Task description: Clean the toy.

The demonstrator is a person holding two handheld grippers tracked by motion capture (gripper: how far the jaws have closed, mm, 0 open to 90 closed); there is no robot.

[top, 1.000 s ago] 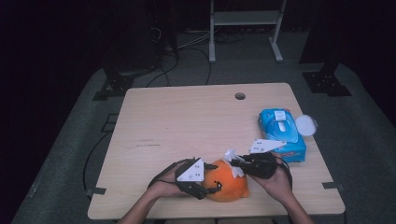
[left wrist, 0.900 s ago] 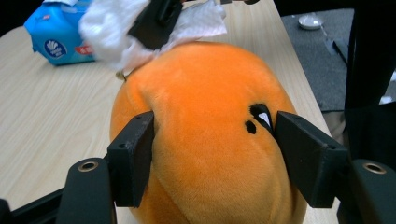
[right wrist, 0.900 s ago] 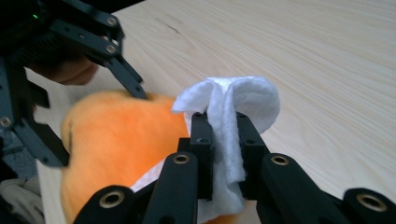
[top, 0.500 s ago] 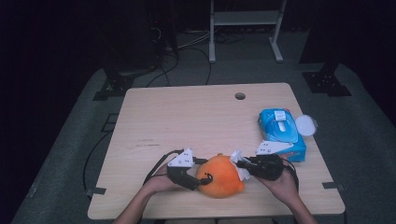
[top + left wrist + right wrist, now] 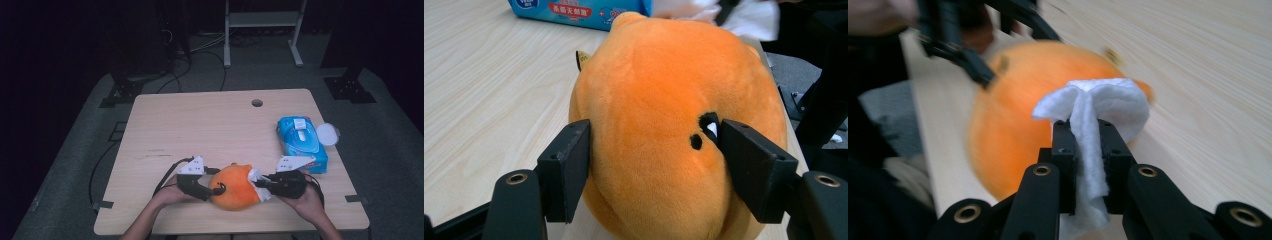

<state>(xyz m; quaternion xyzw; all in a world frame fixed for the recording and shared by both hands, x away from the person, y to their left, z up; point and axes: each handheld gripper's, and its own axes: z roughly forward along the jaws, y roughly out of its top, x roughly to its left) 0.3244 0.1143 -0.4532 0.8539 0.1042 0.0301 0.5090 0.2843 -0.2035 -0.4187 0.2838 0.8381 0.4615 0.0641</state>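
Stuff on the table (image 5: 200,125): one orange plush toy (image 5: 234,186), one white wipe (image 5: 259,181), one blue wet-wipe pack (image 5: 301,142) with its lid flipped open, two grippers. The plush is round and fuzzy, bright orange, with small black stitched marks, sitting near the front edge between both hands. Left gripper (image 5: 214,188) has its jaws pressed into the plush's sides. Right gripper (image 5: 1083,145) is clamped on the folded wipe, which touches the plush.
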